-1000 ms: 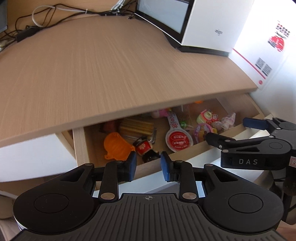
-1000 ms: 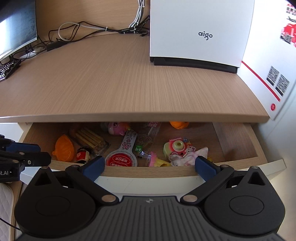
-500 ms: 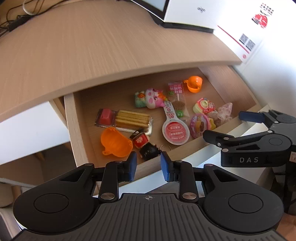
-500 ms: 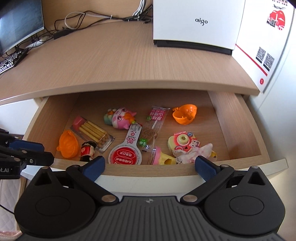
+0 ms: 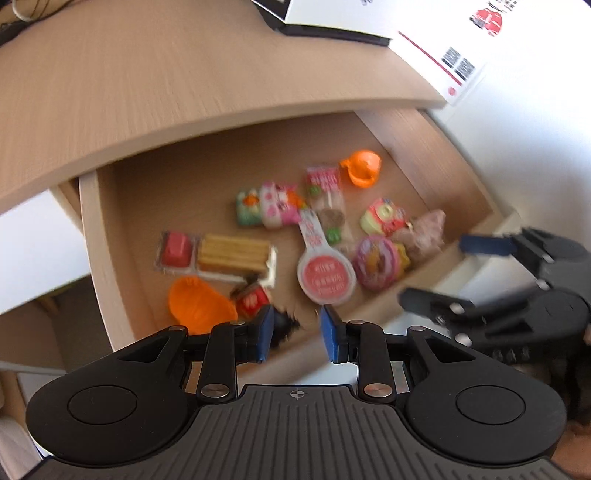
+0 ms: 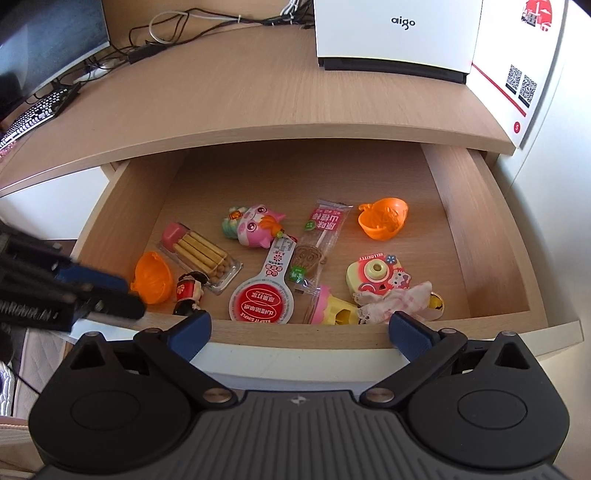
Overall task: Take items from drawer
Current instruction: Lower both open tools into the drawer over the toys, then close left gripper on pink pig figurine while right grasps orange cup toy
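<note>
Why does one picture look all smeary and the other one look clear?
Left wrist view: motion blur smears the toys in the drawer and the right gripper. Right wrist view: sharp enough to read "aigo" on the white box, though the left gripper is blurred; the fisheye bends the desk edge.

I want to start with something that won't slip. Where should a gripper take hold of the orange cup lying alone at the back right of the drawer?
Probably the rim of the orange cup, from above. It lies tilted with its opening showing, so one finger could go inside and one outside the thin wall. Nothing crowds it, and the wide-open right gripper seems better placed.
</note>
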`<control>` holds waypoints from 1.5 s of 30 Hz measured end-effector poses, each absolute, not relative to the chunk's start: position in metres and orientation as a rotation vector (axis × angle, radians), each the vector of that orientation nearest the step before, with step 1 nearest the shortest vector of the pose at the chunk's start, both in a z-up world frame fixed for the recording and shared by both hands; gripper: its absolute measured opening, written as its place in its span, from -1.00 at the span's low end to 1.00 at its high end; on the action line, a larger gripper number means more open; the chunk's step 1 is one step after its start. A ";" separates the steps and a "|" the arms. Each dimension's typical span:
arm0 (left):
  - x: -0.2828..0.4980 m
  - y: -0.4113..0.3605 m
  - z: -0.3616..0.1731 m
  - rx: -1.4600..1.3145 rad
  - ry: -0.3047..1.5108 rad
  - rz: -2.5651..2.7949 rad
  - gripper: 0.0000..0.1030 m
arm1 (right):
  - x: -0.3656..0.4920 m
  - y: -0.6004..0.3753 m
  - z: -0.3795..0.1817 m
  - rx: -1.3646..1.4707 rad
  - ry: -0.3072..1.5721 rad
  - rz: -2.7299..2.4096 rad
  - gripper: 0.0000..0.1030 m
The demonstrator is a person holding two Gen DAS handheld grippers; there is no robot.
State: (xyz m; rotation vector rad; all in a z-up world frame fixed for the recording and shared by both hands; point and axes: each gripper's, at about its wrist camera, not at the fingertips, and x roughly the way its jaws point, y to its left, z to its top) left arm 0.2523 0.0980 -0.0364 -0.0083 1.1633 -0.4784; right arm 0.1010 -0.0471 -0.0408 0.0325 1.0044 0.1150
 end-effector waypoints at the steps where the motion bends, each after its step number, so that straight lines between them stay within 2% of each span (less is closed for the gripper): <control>1: 0.257 0.095 -0.038 -0.011 1.164 -0.455 -0.40 | 0.100 -0.046 -0.039 0.028 1.002 0.109 0.90; 3: 0.267 0.094 -0.043 -0.045 1.195 -0.383 -0.40 | 0.098 -0.050 -0.036 0.029 0.999 0.102 0.74; 7: 0.290 0.101 -0.057 -0.204 1.284 -0.257 -0.40 | 0.094 -0.063 -0.031 0.030 0.971 0.061 0.72; 13: 0.317 0.109 -0.072 -0.314 1.320 -0.089 -0.40 | 0.098 -0.083 -0.020 0.034 0.911 0.019 0.72; 15: 0.320 0.098 -0.066 -0.245 1.265 -0.167 -0.40 | 0.101 -0.093 -0.018 0.058 0.906 0.002 0.72; 21: 0.307 0.043 -0.052 0.244 0.966 -0.595 -0.37 | 0.102 -0.112 -0.020 0.083 0.912 -0.013 0.72; 25: 0.301 0.035 -0.063 0.463 0.894 -0.650 -0.36 | 0.101 -0.117 -0.021 0.066 0.919 0.002 0.72; 32: 0.313 0.040 -0.075 0.575 0.861 -0.692 -0.36 | 0.100 -0.117 -0.025 0.049 0.943 0.014 0.72; 35: 0.324 0.041 -0.087 0.583 0.915 -0.775 -0.36 | 0.099 -0.117 -0.026 0.052 0.954 0.027 0.72; 36: 0.325 0.041 -0.091 0.584 0.937 -0.803 -0.32 | 0.099 -0.118 -0.027 0.056 0.957 0.029 0.72; 37: 0.324 0.040 -0.093 0.594 0.929 -0.816 -0.13 | 0.098 -0.118 -0.027 0.061 0.962 0.032 0.72; 38: 0.327 0.038 -0.097 0.616 0.920 -0.814 -0.07 | 0.098 -0.118 -0.028 0.064 0.968 0.033 0.72; 45: 0.331 0.036 -0.102 0.613 0.899 -0.801 -0.02 | 0.097 -0.114 -0.029 0.067 0.980 0.024 0.72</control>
